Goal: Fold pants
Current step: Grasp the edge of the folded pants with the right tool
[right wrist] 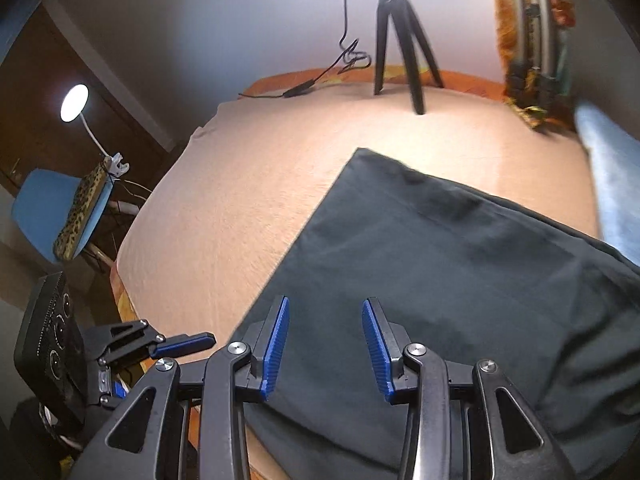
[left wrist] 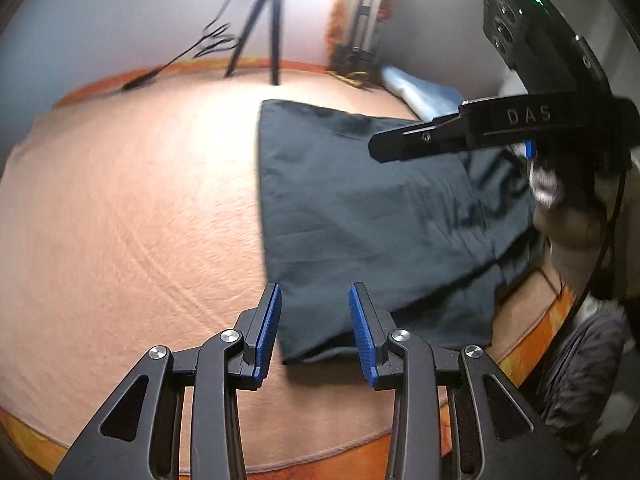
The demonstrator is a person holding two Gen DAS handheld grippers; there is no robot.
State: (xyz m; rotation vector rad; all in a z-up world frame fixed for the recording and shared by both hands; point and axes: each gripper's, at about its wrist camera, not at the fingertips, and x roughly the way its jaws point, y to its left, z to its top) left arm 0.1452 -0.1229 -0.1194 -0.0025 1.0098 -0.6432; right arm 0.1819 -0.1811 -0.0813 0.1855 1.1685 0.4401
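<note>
Dark grey pants (left wrist: 360, 208) lie folded flat on the peach bed cover (left wrist: 140, 200), toward its right side. My left gripper (left wrist: 315, 288) hovers over the pants' near left corner, open, with nothing between its blue pads. The right gripper (left wrist: 376, 148) shows side-on above the pants' far right part, held by a hand (left wrist: 560, 224). In the right wrist view the right gripper (right wrist: 327, 300) stands open above the pants (right wrist: 440, 280), pads apart and holding nothing. The left gripper (right wrist: 200, 340) sits low at the left, beside the bed's edge.
A black tripod (right wrist: 400, 40) stands at the far side of the bed, with a black cable (right wrist: 304, 88) beside it. A light blue roll (right wrist: 612, 184) lies along the right. Off the bed's left edge are a blue chair (right wrist: 44, 208) and a lit lamp (right wrist: 74, 102).
</note>
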